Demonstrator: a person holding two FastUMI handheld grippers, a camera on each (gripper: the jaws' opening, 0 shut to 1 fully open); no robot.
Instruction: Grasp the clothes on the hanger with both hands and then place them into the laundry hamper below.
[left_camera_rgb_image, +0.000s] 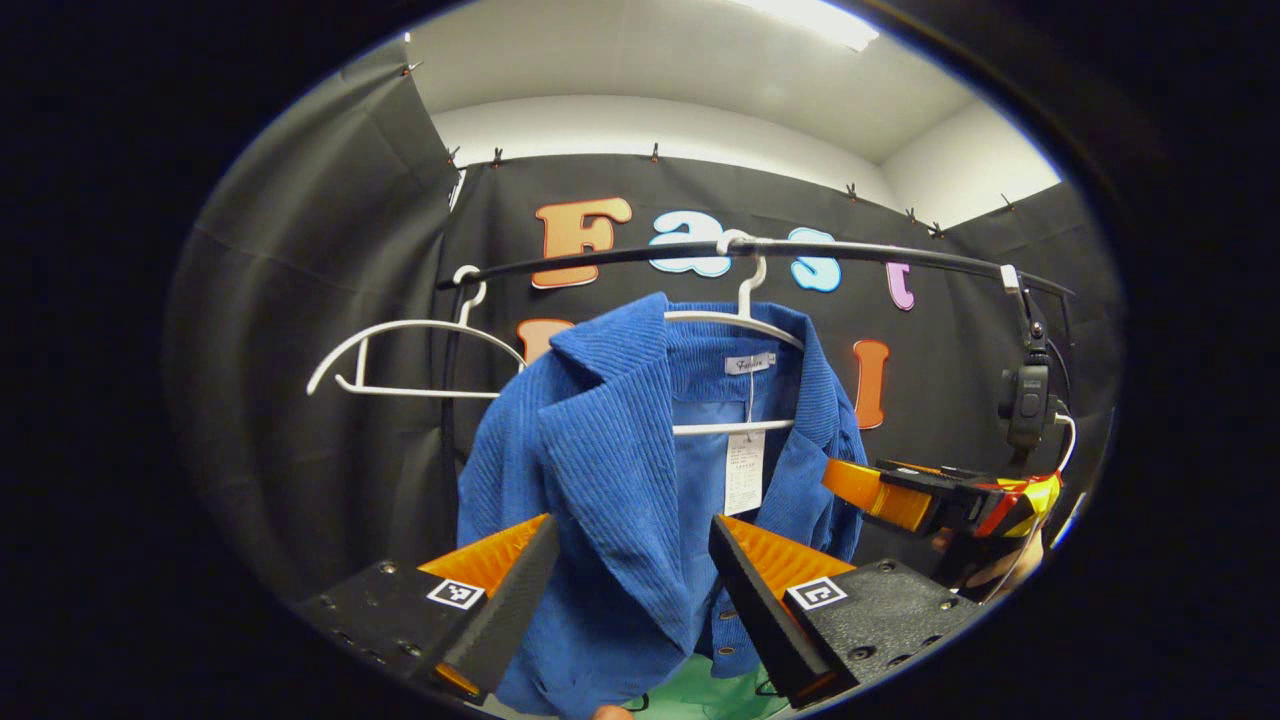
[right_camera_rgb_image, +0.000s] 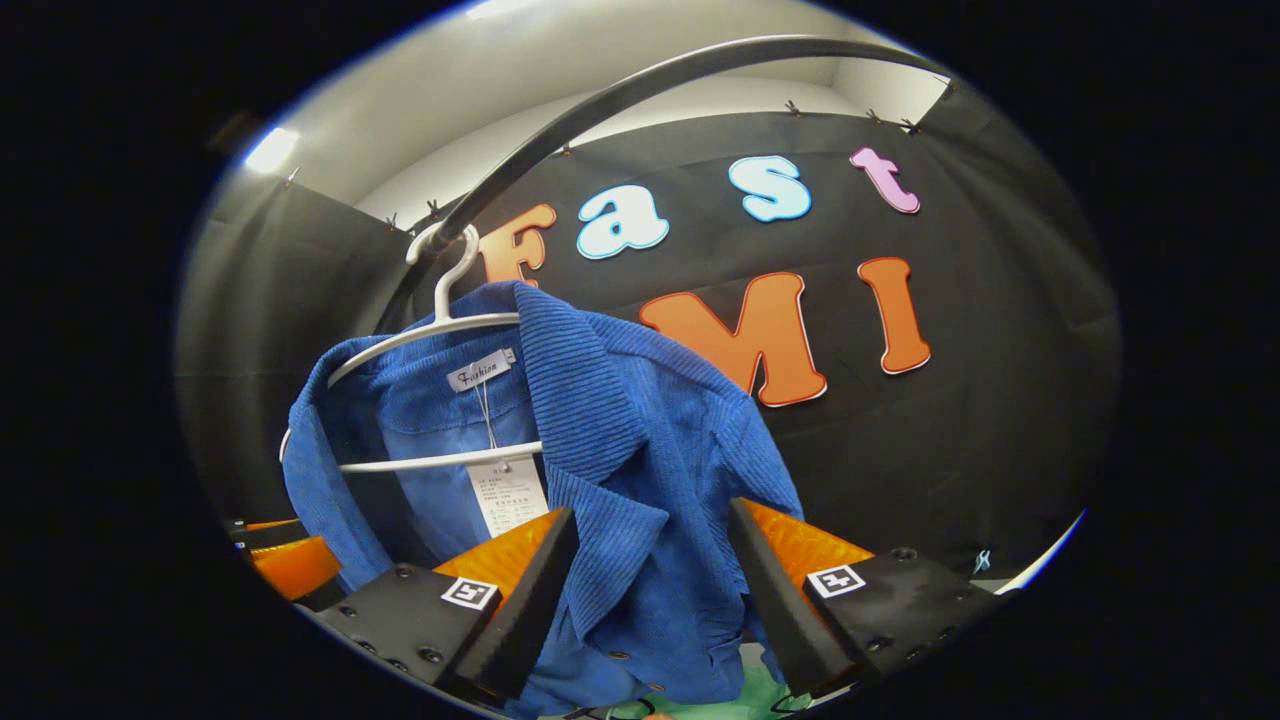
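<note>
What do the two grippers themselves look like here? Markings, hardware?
The left gripper and right gripper match: wedge-shaped jaws, ribbed outside, on textured black mounts with screws. Each mount carries a square black-and-white marker. In the left gripper view, the right gripper's body shows red and yellow tape.

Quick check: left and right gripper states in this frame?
Left gripper: open, fingers either side of the blue jacket front panel, not clamped.
Right gripper: open, straddling the jacket's other lapel, holding nothing.
</note>
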